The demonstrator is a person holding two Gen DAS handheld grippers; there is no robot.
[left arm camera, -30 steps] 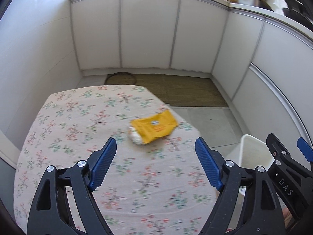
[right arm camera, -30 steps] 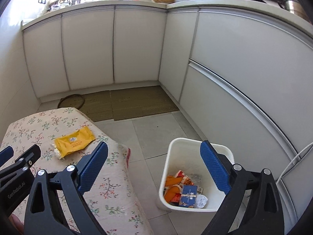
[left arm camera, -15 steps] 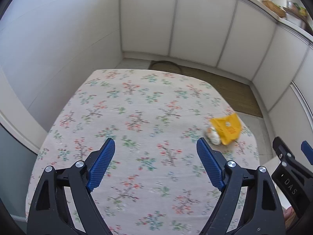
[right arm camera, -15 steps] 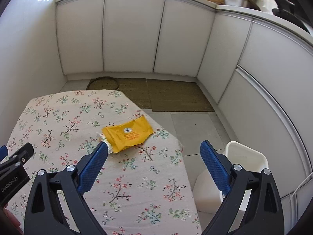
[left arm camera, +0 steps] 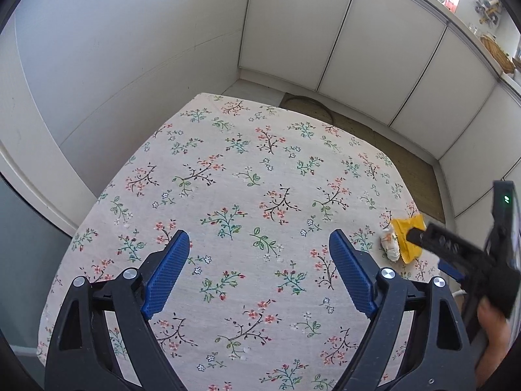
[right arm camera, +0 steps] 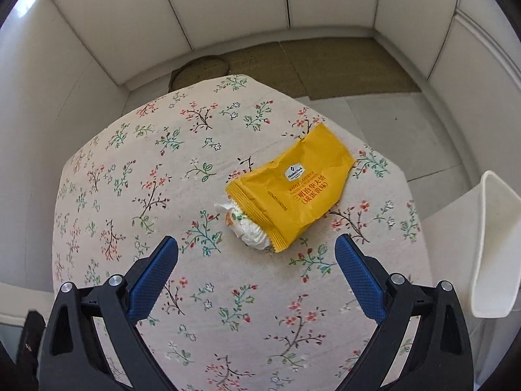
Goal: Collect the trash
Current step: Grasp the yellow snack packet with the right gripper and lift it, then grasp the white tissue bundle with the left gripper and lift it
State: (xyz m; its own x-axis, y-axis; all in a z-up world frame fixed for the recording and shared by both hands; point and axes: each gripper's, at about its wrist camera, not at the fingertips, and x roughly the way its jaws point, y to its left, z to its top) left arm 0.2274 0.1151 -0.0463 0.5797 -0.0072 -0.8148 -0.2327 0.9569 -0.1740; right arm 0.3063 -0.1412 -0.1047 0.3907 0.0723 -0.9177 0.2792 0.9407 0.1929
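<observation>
Yellow wrapper (right arm camera: 293,189) – creased, white tissue (right arm camera: 249,228) spilling out; both tools released, empty.

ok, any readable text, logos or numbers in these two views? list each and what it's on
"Member's Mark": white badge on the yellow wrapper, right wrist view.
"三明治华夫饼": large orange line under the badge.
"(咸蛋黄味)": orange line below that.
Small orange print between the badge and the large line: too small to read.
Left wrist view: the wrapper is too small and partly hidden; nothing legible.
No text visible on the white bin.
</observation>
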